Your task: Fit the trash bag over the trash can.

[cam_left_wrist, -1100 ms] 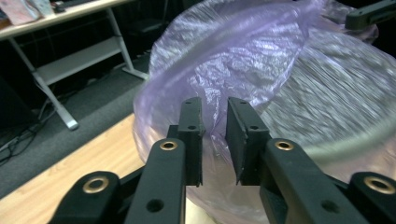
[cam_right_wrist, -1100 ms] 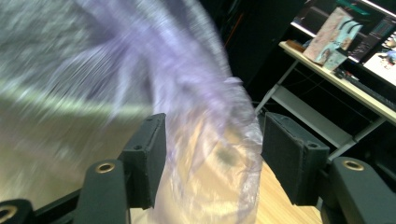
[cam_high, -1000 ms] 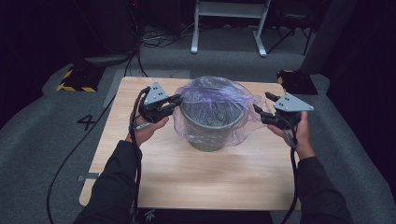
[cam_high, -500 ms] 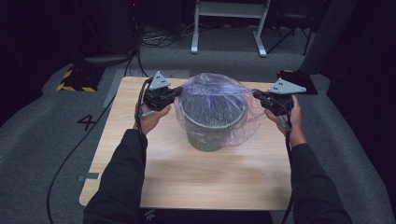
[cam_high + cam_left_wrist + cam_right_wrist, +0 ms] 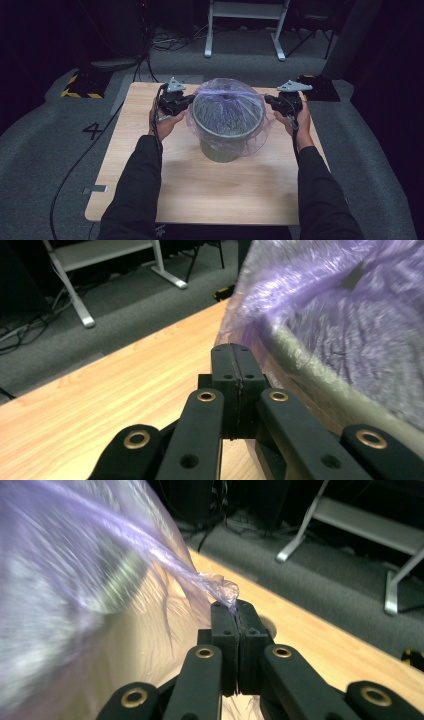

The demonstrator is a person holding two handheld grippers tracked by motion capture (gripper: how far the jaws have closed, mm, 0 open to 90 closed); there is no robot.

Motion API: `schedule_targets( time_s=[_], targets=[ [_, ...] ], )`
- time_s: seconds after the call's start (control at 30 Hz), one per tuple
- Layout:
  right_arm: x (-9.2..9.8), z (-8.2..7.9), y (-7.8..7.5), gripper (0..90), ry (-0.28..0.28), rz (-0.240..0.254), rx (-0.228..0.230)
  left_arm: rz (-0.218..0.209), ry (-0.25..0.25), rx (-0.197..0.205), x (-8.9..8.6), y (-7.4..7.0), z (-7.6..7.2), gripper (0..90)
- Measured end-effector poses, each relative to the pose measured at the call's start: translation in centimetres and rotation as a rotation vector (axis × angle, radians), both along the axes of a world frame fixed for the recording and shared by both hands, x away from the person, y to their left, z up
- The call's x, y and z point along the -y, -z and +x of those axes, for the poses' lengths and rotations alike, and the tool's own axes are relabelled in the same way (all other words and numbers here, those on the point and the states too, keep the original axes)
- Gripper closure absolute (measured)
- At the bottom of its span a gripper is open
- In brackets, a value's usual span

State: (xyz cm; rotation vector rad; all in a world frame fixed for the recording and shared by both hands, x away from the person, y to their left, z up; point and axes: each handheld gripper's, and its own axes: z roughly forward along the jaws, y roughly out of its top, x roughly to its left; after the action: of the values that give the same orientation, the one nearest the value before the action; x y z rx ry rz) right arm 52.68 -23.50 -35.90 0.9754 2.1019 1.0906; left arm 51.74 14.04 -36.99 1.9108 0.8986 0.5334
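In the high view, a grey bin [image 5: 227,127] is seen mid-table [image 5: 165,185], draped in a purple bag [image 5: 227,107], flanked by the left gripper [image 5: 186,101] and right gripper [image 5: 270,101]. In the left gripper view, the jaws are seen pressed together beside the film. In the right gripper view, a bag fold [image 5: 220,591] is clamped.

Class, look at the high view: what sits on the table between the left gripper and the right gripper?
In the high view, a grey-green bin lined with a purple plastic bag stands between the left gripper and the right gripper; each gripper is shut on the bag's edge.
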Motion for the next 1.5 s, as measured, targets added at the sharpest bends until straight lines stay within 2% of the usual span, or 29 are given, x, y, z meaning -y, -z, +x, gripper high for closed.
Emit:
schedule_targets(
  time_s=[0.07, 0.17, 0.23, 0.37, 0.57, 0.63, 0.73, 0.93, 1.03, 1.17, 1.3, 1.43, 1.5],
  targets=[
    [-0.4, 0.4, 0.6, 89.0, -0.010, -0.029, -0.031, -0.006, -0.007, -0.013, 0.4, 0.3, 0.3, 89.9],
    [-0.9, 0.9, 1.1, 89.0, -0.004, -0.025, -0.051, -0.018, -0.019, -0.029, 0.6, 0.6, 0.9, 89.9],
    [-1.1, 1.2, 1.4, 89.0, 0.004, -0.021, -0.062, -0.007, -0.028, -0.043, 0.7, 0.7, 1.3, 89.8],
    [-1.2, 1.7, 2.1, 89.0, -0.001, 0.005, -0.091, -0.027, -0.026, -0.058, 0.7, 1.0, 1.6, 89.8],
    [-1.3, 2.2, 2.9, 89.3, -0.007, 0.043, -0.135, -0.005, -0.027, -0.081, 0.7, 1.4, 2.3, 89.9],
    [-1.5, 2.4, 3.2, 89.3, -0.018, 0.040, -0.152, -0.010, -0.033, -0.097, 0.8, 1.6, 2.6, 89.8],
    [-1.5, 2.6, 3.7, 89.3, -0.032, 0.066, -0.174, -0.017, -0.015, -0.108, 0.9, 2.0, 2.7, 89.8],
    [-1.3, 2.3, 4.7, 89.3, -0.050, 0.094, -0.210, -0.039, 0.003, -0.162, 1.0, 2.8, 2.8, 89.8],
    [-1.2, 2.1, 5.2, 89.3, -0.053, 0.082, -0.225, -0.013, -0.008, -0.192, 1.0, 3.4, 2.9, 89.8],
    [-0.3, 1.8, 5.9, 88.9, -0.042, 0.092, -0.225, -0.045, -0.007, -0.165, 0.2, 3.7, 2.3, 89.6],
    [0.6, 1.1, 6.0, 88.0, -0.052, 0.098, -0.212, -0.022, -0.005, -0.156, -0.5, 4.3, 1.5, 87.7],
    [1.6, 0.4, 5.8, 76.8, -0.046, 0.128, -0.192, -0.053, -0.008, -0.129, -1.5, 4.4, 0.3, 80.9],
    [2.3, 0.0, 5.6, 69.0, -0.034, 0.148, -0.178, -0.040, -0.018, -0.109, -1.9, 4.2, -0.3, 73.5]
  ],
)
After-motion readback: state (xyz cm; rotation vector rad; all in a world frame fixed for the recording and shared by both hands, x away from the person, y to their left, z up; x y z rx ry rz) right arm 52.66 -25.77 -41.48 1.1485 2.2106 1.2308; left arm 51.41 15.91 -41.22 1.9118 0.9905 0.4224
